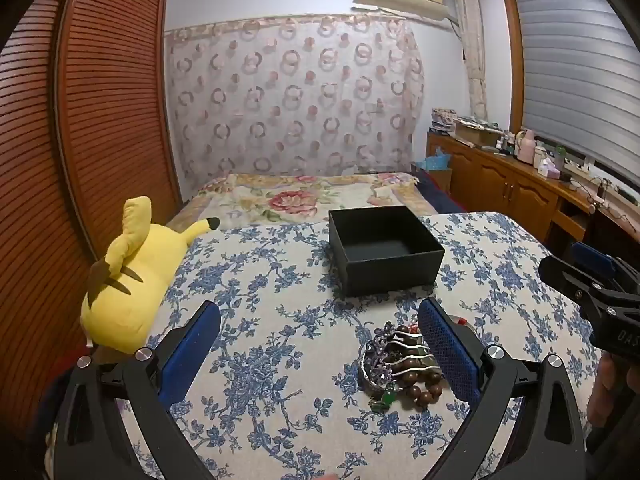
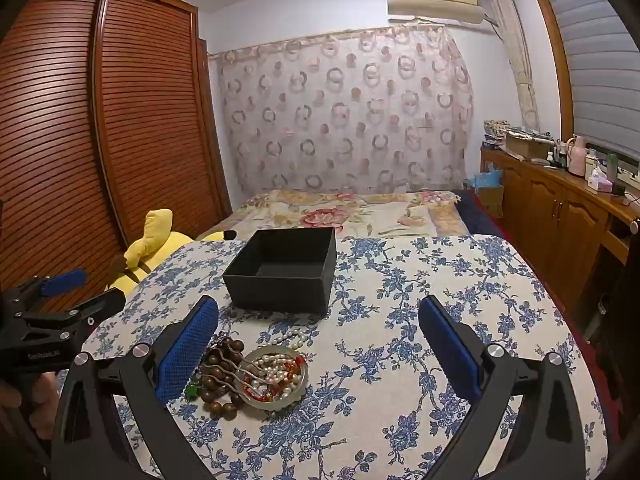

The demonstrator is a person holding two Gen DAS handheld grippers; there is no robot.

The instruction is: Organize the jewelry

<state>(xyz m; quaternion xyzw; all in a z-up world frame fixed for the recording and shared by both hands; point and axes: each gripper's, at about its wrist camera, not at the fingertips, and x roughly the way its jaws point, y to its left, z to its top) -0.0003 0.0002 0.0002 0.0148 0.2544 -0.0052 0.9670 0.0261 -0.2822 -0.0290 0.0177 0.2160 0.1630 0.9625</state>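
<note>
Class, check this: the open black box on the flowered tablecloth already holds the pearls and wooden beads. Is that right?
Not quite. The black box is empty; the pearls and wooden beads lie heaped on the tablecloth in front of it, as the right wrist view shows.

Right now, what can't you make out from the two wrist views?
- Jewelry pile: in the left wrist view its right side sits behind a blue finger.
- Same pile in the right wrist view: its left edge is behind a finger; the tangled strands can't be counted.
- Black box: the near wall hides the front floor.
- Yellow plush: the table edge hides most of it in the right wrist view.
</note>
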